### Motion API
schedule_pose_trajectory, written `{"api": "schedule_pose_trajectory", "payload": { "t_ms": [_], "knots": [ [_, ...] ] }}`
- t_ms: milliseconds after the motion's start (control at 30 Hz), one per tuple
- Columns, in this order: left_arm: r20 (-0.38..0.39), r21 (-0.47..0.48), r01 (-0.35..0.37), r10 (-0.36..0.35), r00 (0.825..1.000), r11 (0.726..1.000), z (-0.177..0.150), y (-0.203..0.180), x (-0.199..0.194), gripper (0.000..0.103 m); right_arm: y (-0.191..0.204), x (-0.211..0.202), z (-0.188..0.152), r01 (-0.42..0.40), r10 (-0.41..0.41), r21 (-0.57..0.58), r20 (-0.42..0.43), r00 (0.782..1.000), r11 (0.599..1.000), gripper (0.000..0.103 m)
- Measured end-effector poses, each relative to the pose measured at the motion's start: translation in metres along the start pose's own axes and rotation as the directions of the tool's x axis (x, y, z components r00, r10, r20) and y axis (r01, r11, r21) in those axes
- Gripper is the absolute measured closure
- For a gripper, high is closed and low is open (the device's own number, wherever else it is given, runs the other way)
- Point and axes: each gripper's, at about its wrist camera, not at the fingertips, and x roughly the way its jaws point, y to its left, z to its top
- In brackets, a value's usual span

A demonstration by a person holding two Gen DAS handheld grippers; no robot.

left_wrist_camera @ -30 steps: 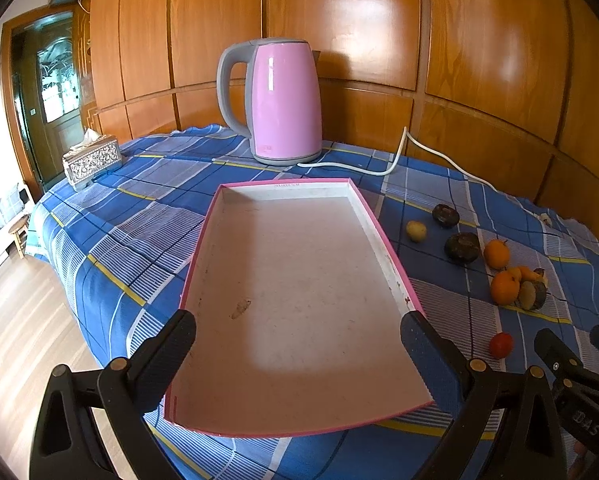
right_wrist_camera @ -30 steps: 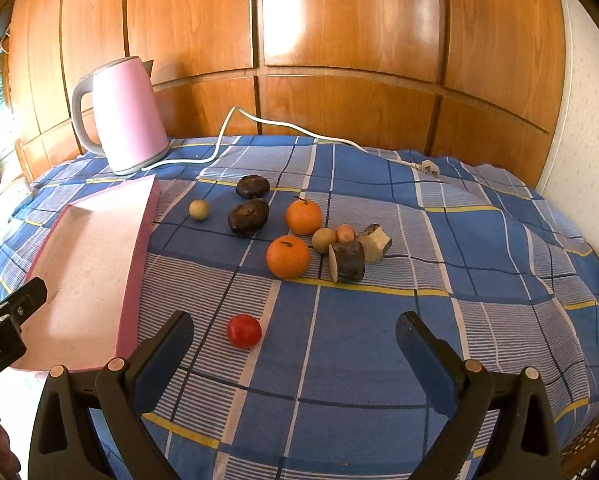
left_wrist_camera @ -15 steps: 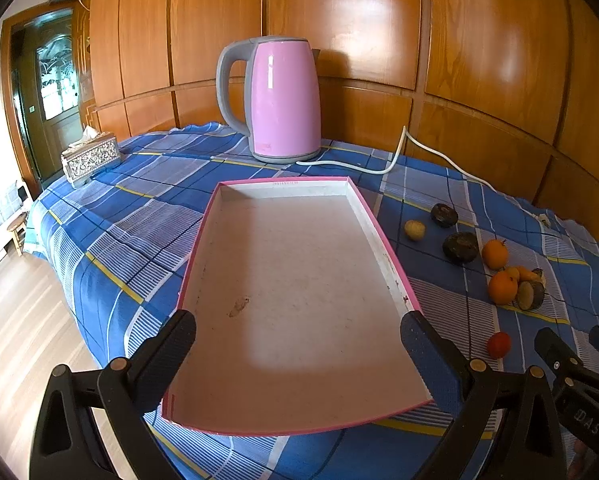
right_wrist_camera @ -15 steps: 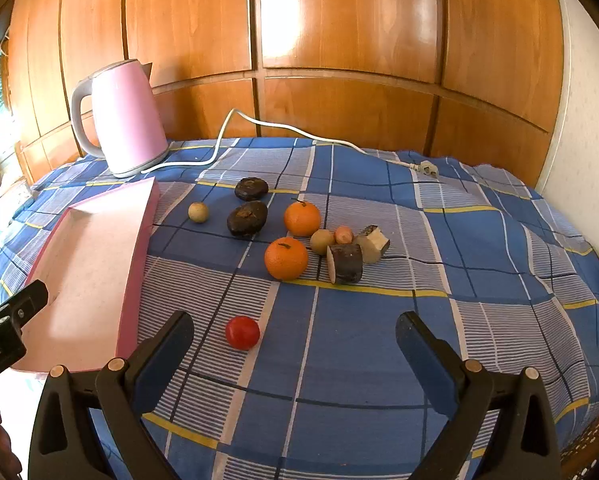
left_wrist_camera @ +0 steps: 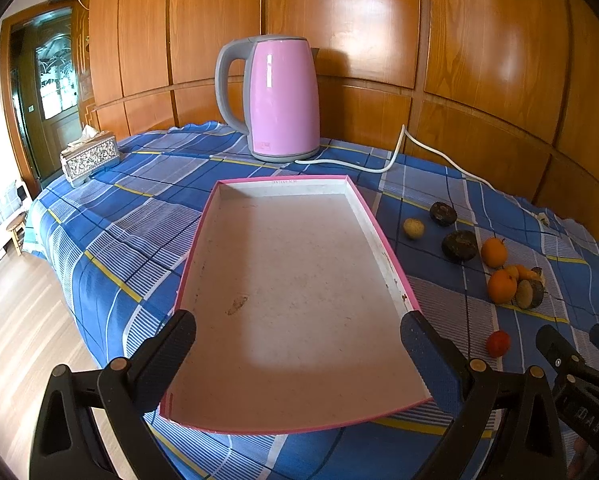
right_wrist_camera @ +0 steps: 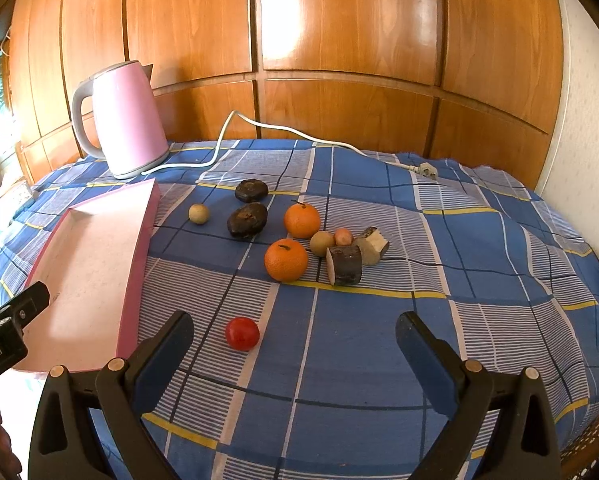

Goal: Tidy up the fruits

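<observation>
A shallow pink-rimmed tray (left_wrist_camera: 383, 240) (right_wrist_camera: 137, 264) lies empty on the blue checked tablecloth. To its right sit loose fruits: a small red one (right_wrist_camera: 242, 333) (left_wrist_camera: 498, 343) nearest, two oranges (right_wrist_camera: 286, 260) (right_wrist_camera: 302, 220), two dark wrinkled fruits (right_wrist_camera: 247, 220) (right_wrist_camera: 251, 190), a pale round one (right_wrist_camera: 198, 213) and a cut brown piece (right_wrist_camera: 344, 265). My left gripper (left_wrist_camera: 299, 340) hovers open over the tray's near end. Open too, my right gripper (right_wrist_camera: 293, 340) hangs above the cloth, with the red fruit just inside its left finger (right_wrist_camera: 163, 356).
A pink electric kettle (left_wrist_camera: 283, 96) (right_wrist_camera: 123, 120) stands behind the tray, its white cord (right_wrist_camera: 283, 132) trailing right to a plug (right_wrist_camera: 425, 169). A patterned tissue box (left_wrist_camera: 89, 158) sits at the far left corner. Wooden panelling backs the table; the floor drops off left.
Both views have shifted only slightly; the fruits sit a touch nearer in the right wrist view. Nothing was picked up or released.
</observation>
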Motion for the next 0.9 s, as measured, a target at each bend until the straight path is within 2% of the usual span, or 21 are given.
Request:
{"api": "schedule_pose_trajectory", "payload": {
  "t_ms": [433,500,567,733,900],
  "knots": [
    [-0.014,0.014,0.019,-0.019,1.000,1.000,-0.002,-0.005,0.003,0.000,-0.009,0.004,0.000,0.004,-0.004,0.022,-0.009,1.000,1.000,0.000],
    [-0.010,0.022,0.047,-0.047,0.999,0.999,-0.003,-0.007,0.002,0.000,-0.011,0.005,-0.001,0.008,-0.008,0.027,-0.011,1.000,1.000,0.000],
    [-0.017,0.023,0.107,-0.107,0.994,0.994,-0.002,-0.008,0.001,0.000,-0.015,0.006,-0.001,0.012,-0.011,0.036,-0.013,1.000,0.999,0.000],
    [-0.086,0.006,0.261,-0.259,0.962,0.965,0.001,-0.018,0.006,0.000,-0.036,0.011,0.002,0.041,-0.040,0.088,-0.020,0.999,0.995,0.000],
    [-0.129,0.082,0.322,-0.310,0.942,0.943,0.005,-0.043,0.008,0.000,-0.063,0.014,0.001,0.109,-0.104,0.131,-0.039,0.994,0.985,0.001]
  ]
}}
